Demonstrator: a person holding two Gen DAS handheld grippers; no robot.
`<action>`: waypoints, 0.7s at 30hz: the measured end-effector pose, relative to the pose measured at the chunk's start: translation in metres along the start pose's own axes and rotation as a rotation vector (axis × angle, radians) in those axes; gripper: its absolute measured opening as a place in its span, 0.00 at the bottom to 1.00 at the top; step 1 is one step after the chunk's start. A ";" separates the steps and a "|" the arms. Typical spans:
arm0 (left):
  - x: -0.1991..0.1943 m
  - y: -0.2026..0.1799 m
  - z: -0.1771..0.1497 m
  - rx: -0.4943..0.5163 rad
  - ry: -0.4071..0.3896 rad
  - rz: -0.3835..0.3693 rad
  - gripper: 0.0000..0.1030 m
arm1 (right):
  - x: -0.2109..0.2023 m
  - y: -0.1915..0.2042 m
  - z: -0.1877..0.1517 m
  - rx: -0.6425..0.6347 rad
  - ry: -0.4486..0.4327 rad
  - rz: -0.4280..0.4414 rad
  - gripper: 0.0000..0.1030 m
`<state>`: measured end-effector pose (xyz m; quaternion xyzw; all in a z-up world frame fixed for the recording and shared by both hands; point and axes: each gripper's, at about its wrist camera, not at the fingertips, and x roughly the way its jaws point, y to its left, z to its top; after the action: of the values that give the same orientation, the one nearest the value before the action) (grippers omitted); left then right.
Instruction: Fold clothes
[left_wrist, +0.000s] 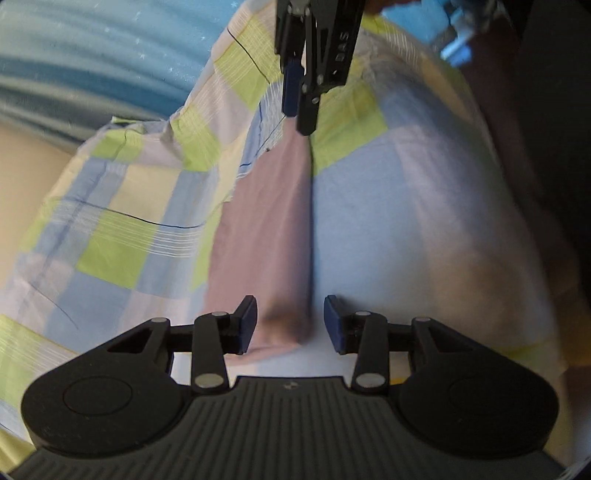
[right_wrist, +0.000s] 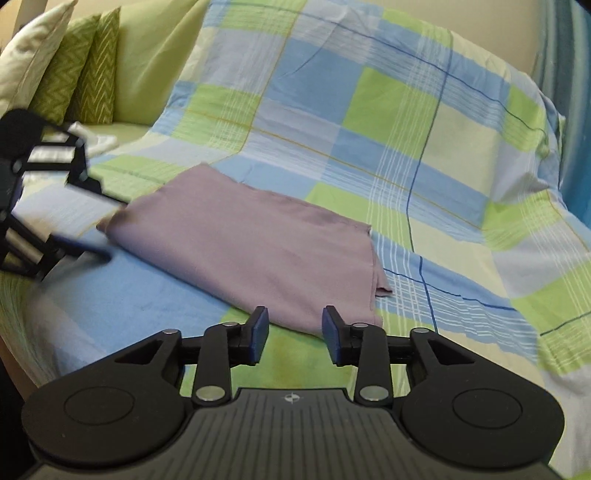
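A mauve garment (right_wrist: 243, 247) — folded into a flat, smooth rectangle — lies on the checked bedsheet (right_wrist: 406, 155), near its front edge.

A checked bedsheet (right_wrist: 369, 122) in blue, green and pale yellow squares covers the bed. At the far left, a white pillow (right_wrist: 29, 51) leans beside two green zigzag-patterned cushions (right_wrist: 85, 70) and a plain light-green pillow (right_wrist: 151, 59). A blue-striped curtain (right_wrist: 569, 74) hangs at far right.
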<state>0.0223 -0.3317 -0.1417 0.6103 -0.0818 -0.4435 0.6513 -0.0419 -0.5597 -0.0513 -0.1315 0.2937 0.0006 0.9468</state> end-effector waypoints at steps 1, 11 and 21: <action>0.007 -0.001 0.000 0.025 0.018 0.011 0.32 | 0.002 0.004 0.000 -0.024 0.010 -0.004 0.36; 0.008 0.056 -0.010 -0.285 0.001 -0.075 0.09 | 0.034 0.081 -0.002 -0.575 -0.042 -0.069 0.35; 0.004 0.059 -0.012 -0.206 -0.037 -0.086 0.09 | 0.056 0.039 -0.011 -0.581 0.099 -0.226 0.01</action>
<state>0.0607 -0.3338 -0.0950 0.5348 -0.0216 -0.4886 0.6891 -0.0050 -0.5292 -0.1005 -0.4282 0.3105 -0.0271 0.8482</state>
